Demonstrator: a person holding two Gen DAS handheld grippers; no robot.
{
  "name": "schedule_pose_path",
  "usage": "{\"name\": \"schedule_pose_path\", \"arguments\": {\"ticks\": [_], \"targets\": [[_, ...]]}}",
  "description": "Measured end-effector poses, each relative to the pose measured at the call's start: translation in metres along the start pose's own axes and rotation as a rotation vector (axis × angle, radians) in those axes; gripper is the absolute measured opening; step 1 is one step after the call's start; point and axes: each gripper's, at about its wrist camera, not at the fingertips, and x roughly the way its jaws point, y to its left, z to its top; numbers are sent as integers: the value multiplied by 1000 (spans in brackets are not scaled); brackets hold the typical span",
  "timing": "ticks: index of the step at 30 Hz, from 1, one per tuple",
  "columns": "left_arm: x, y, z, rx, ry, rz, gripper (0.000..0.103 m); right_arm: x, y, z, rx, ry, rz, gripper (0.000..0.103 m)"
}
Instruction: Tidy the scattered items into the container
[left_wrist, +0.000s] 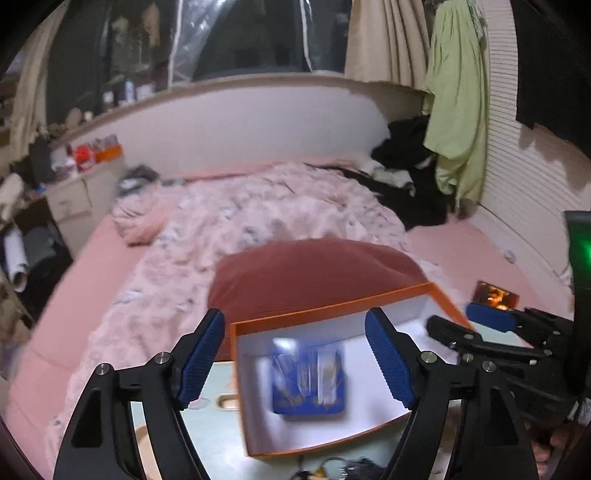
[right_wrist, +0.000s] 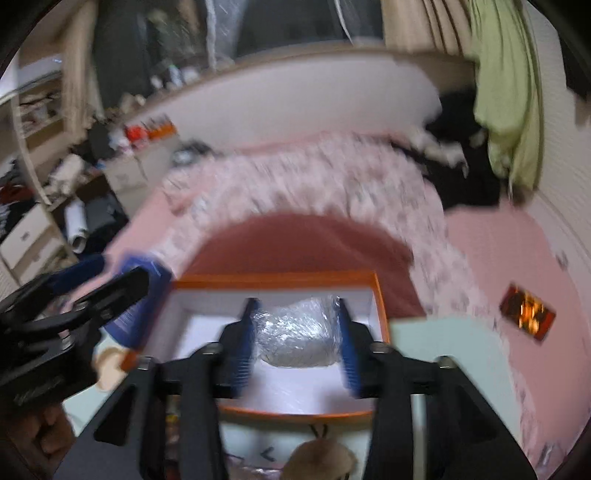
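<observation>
The right gripper (right_wrist: 295, 341), at frame centre over the orange box (right_wrist: 382, 306), clenches a plastic-wrapped bundle (right_wrist: 295, 339) that looks light, soft and slippery, best pinched at its sides, while the left gripper (left_wrist: 295, 363) gapes empty above a blue packet (left_wrist: 308, 380), crowding the box's left wall.

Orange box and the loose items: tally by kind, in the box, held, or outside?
Orange box: 1
Blue packet lying in the box: 1
Clear-wrapped bundle held in the right tongs over the box: 1
Dark orange-printed card outside on the pink sheet: 1
Total: 4. The left tongs are open, holding nothing.
</observation>
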Motion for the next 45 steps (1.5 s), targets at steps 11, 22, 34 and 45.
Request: {"name": "schedule_pose_path", "arguments": {"ticks": [11,22,34,45], "targets": [[-79,5,-39,15,-27,-79,102,-75,-6,-43,16,-149,69,74],[-104,-13,-151,75,213,-129,102,-107,-7,-149,-107,-27,74,75],[-75,-9,-181,92,338,-128,103,-66,-17,-192,-152,48,-27,103],[-73,-4,-183,89,311,-127,103,-71,-14,-196,-184,12,11,103]]}}
